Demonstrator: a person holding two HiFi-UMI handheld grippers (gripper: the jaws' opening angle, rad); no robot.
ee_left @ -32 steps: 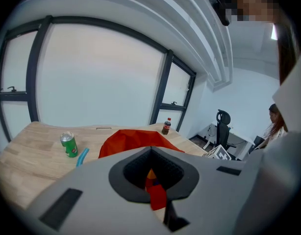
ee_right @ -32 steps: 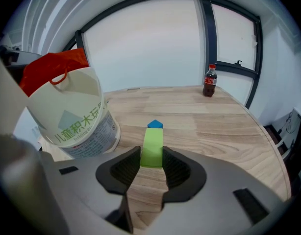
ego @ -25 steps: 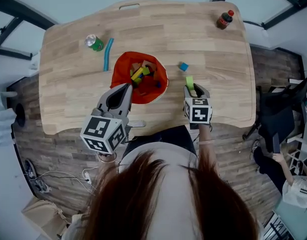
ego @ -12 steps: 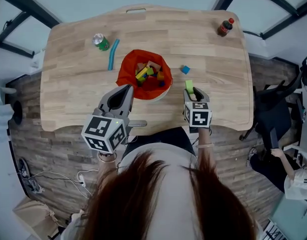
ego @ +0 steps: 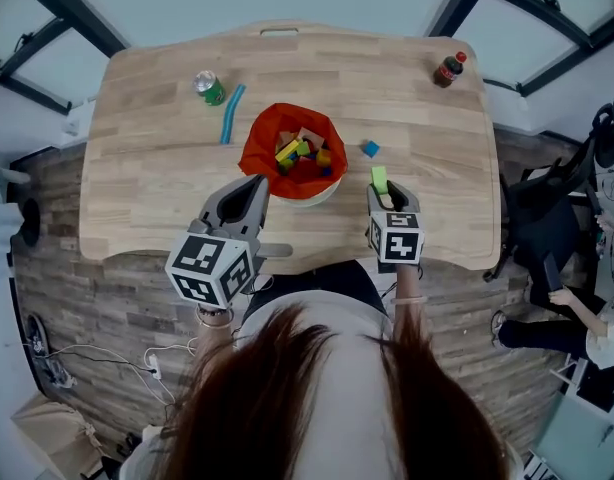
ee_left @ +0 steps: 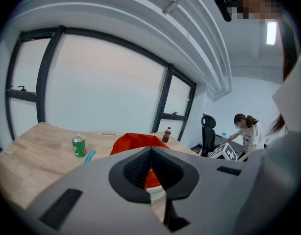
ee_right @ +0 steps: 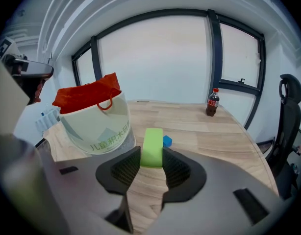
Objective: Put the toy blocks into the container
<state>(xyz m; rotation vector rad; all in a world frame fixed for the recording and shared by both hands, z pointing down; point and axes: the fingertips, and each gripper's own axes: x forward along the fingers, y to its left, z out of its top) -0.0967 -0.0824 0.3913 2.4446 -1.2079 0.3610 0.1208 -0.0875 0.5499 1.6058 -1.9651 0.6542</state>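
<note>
Right, nearest the person: the left hand-held gripper (ego: 249,194) has its jaws pressed together with nothing in them, tips just beside the near-left rim of the container (ego: 255,150). The right hand-held gripper (ego: 386,194) is clamped on a green block (ego: 379,178), pads on its two long side faces. The block's long axis runs along the jaws, pointing away from the person, and its far end sticks out past the tips. It looks clear of the tabletop (ego: 147,188), though that is hard to confirm.

Key relation: the container, a white bucket lined with red and already holding several blocks, lies to the left of the right gripper and slightly farther out. So the coming move is probably leftward and over the rim, then release. The right hand has the piece; the left is closer to the bucket but empty.

Just beyond the green block, a small blue block (ego: 370,149) sits loose on the tabletop, between the bucket and the right gripper's line, not yet collected.

Far side: green can (ego: 209,87), blue strip (ego: 231,113), cola bottle (ego: 448,68), all well apart from the action.
</note>
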